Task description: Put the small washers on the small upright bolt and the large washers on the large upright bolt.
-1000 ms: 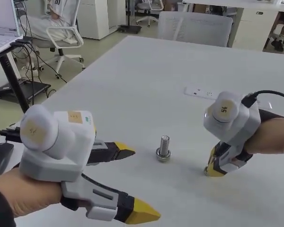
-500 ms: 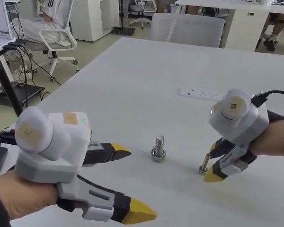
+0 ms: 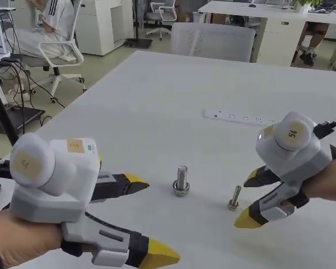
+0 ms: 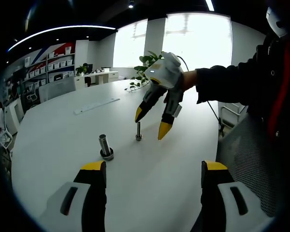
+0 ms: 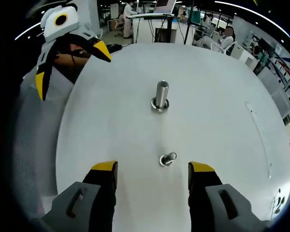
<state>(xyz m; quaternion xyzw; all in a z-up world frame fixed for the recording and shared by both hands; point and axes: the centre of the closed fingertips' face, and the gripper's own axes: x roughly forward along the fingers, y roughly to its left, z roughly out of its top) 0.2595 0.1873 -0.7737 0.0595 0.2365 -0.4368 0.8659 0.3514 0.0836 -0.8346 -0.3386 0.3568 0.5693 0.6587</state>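
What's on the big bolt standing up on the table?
A wider metal ring sits round the foot of the big bolt; its threaded top is bare. Whether that ring is washers or the bolt's own head is too small to tell.

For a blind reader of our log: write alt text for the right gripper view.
A small bolt stands on a white table just ahead of the right gripper, whose jaws are open; a large bolt stands farther on. The left gripper, jaws also open, shows at the upper left.
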